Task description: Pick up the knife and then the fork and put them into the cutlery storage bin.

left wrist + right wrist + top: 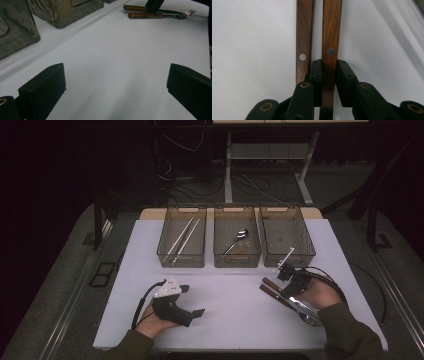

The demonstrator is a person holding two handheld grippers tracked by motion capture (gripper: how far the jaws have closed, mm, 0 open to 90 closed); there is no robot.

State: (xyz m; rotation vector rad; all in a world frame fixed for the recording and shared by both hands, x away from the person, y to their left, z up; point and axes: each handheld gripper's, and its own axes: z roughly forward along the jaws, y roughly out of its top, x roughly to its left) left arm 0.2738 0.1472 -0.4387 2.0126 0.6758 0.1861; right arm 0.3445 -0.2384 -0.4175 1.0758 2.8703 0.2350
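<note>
Two wooden-handled pieces of cutlery lie side by side at the table's right. In the right gripper view my right gripper [329, 75] is shut on the right-hand handle [331, 37], with a pad on either side. The other handle [304, 37] lies free just to its left. From above, that gripper [287, 287] sits over the far handle [270, 283], and the metal ends [306, 312] run under the hand. The left gripper view shows fork tines [186, 13] on the nearer piece. My left gripper [195, 301] rests open on the table's left with only bare table between its jaws [115, 85].
Three clear bins stand in a row at the back of the white table [235, 300]. The left bin [163, 251] holds chopsticks [183, 237], and the middle bin [218, 251] holds a spoon [239, 239]. The right bin [308, 247] stands just behind my right gripper.
</note>
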